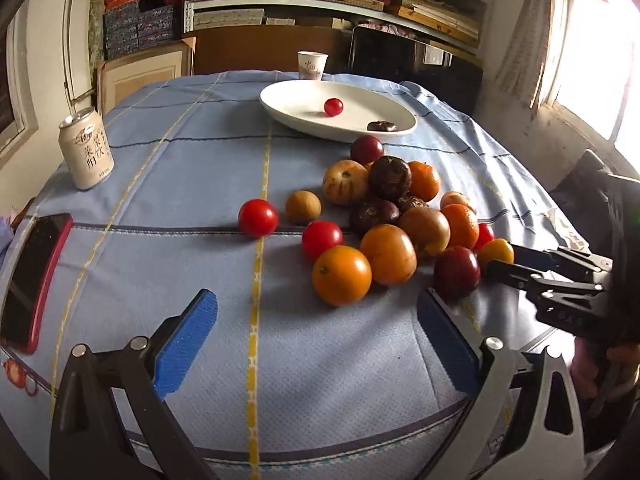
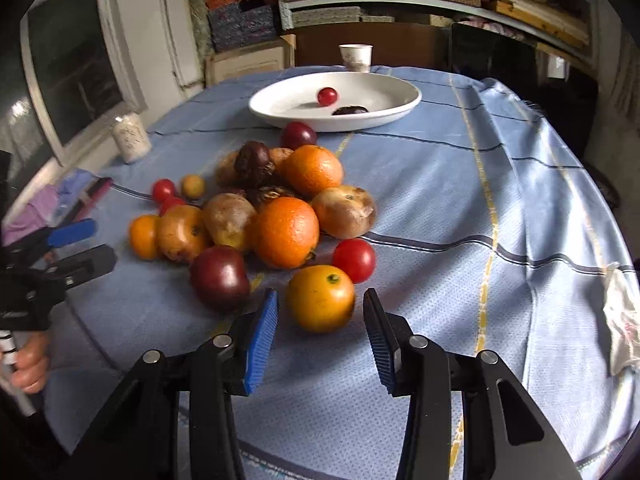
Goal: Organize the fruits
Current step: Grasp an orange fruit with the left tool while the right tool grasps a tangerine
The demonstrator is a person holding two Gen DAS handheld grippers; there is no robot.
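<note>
My right claw (image 2: 320,334) points down at the near edge of the fruit pile, and a small yellow-orange fruit (image 2: 321,298) sits on the cloth between its two blue pads (image 2: 262,340). There is a gap on each side of the fruit, so the jaws stand apart and clamp nothing. A red tomato (image 2: 354,260) lies just behind that fruit, and a dark plum (image 2: 219,276) lies beside it, off my left pad.

My left claw (image 1: 316,344) hovers over bare blue cloth with its jaws wide apart and nothing between them. An orange fruit (image 1: 341,275) is the nearest piece ahead of it, with two more red tomatoes (image 1: 258,218) off the pile's left side.

The pile (image 2: 276,204) of oranges, brownish fruits, dark ones and tomatoes sits in the middle of the bench (image 1: 180,140), which is covered with a blue checked cloth. Behind it a white plate (image 2: 280,108) holds one small red tomato (image 2: 327,96) and one dark flat fruit (image 2: 350,110), well apart from the pile. A paper cup (image 1: 312,65) stands behind the plate, a pale can (image 1: 86,148) stands at the far left, and a red phone (image 1: 32,280) lies at the left edge.
</note>
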